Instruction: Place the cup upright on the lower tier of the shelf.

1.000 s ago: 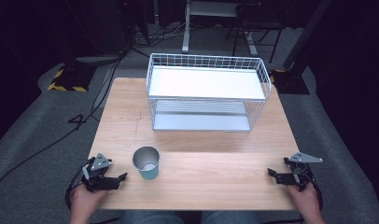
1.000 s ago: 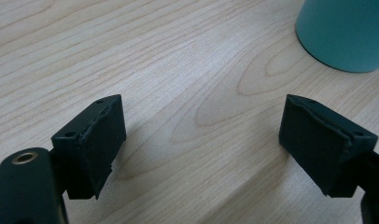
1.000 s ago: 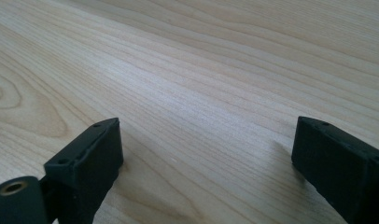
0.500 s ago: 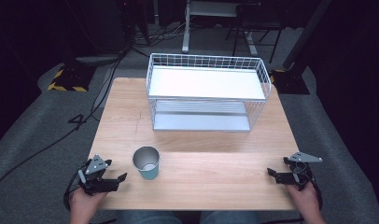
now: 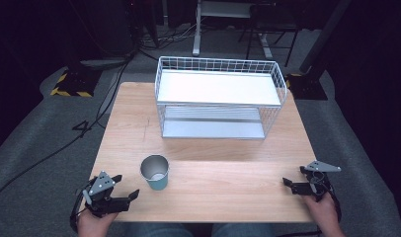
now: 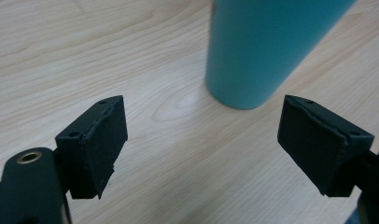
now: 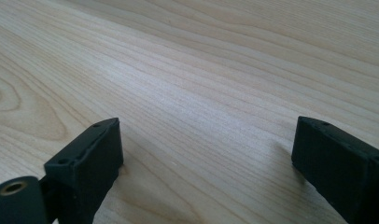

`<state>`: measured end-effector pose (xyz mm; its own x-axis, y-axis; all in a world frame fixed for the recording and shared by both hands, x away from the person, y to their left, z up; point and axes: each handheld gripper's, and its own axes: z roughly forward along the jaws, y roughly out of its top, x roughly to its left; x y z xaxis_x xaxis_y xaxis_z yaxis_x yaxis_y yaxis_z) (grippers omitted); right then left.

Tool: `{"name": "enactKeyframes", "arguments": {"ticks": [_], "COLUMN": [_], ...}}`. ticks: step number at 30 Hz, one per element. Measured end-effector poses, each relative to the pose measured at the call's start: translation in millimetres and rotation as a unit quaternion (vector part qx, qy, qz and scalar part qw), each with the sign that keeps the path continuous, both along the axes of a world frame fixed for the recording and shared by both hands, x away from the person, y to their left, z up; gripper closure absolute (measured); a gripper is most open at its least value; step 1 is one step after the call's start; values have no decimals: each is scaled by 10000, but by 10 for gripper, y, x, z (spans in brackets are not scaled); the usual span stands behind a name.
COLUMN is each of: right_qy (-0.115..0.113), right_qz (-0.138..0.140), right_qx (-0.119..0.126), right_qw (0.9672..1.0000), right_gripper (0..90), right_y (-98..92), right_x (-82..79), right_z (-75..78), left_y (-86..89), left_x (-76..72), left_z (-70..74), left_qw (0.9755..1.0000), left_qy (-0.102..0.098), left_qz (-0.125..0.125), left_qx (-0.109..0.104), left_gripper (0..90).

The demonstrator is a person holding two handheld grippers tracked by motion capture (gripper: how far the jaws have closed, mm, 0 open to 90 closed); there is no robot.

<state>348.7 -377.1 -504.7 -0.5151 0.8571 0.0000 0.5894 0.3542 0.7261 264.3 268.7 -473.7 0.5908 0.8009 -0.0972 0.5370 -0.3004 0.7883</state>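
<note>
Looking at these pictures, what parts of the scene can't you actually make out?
- Cup top: cut off by the upper edge of the left claw view.
- Cup contents: too small in the high view.
- Wire rack lower shelf: its back is covered by the white top shelf.
- Left hand: cut by the bottom edge.

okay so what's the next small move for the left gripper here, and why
Probably ease the left gripper forward toward the cup. Its jaws are open and pointed at the upright cup, which stands just ahead of them, not yet between them. The right gripper sits open far off.
</note>
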Motion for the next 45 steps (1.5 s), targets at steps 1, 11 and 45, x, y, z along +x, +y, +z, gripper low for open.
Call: {"name": "enactKeyframes", "arguments": {"ticks": [1, 11, 45], "right_qy": [0, -1, -2], "right_qz": [-1, 0, 0], "right_qx": [1, 0, -4], "right_qw": [10000, 10000, 10000], "right_gripper": [89, 89, 89], "right_y": [0, 0, 0], "right_x": [0, 0, 0], "right_z": [0, 0, 0], "left_y": [-30, -222, -759], "left_x": [-10, -20, 289], "left_z": [16, 63, -227], "left_qw": [10000, 9994, 9999], "left_qy": [-4, -204, -77], "left_qz": [-18, -236, 139], "left_qx": [19, 124, -65], "left_gripper": [166, 166, 152]}}
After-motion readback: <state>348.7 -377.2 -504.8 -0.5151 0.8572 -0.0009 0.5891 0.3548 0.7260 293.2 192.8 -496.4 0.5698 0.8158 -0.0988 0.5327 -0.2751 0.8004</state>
